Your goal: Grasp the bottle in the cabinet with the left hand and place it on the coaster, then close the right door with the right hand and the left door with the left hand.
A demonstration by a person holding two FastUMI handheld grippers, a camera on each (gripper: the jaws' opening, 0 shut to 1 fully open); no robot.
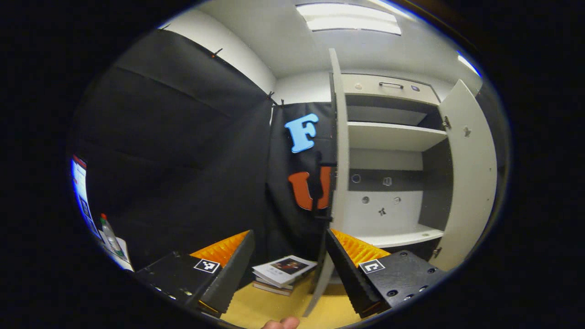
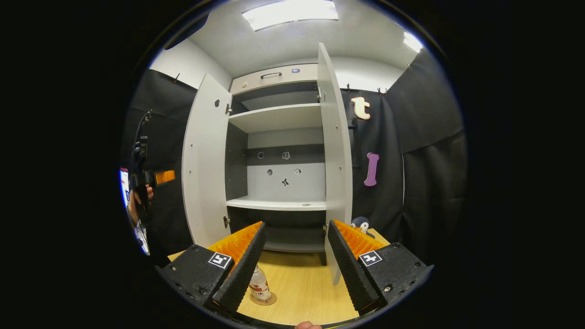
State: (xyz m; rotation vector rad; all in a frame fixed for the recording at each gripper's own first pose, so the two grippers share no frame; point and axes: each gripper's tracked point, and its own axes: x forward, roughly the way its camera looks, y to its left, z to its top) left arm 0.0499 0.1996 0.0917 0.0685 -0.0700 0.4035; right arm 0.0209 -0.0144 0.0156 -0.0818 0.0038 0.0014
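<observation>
A clear bottle (image 2: 259, 283) with a red label stands upright on a round coaster (image 2: 270, 300) on the wooden table, just in front of the white cabinet (image 2: 279, 203). Both cabinet doors stand wide: the left door (image 2: 204, 164) and the right door (image 2: 336, 151). My right gripper (image 2: 297, 225) is open, facing the cabinet, with the bottle low beside its left finger. My left gripper (image 1: 289, 235) is open with nothing between its fingers. It points at the left door's edge (image 1: 339, 160). The right gripper view has it held up by a hand at the far left (image 2: 157, 177).
A stack of books (image 1: 283, 272) lies on the yellow table (image 1: 274, 310) by the left door's foot. A small red-capped bottle (image 1: 109, 234) stands at the far left. A penguin toy (image 2: 362, 225) sits behind the right door. The right door (image 1: 470, 173) swings out wide.
</observation>
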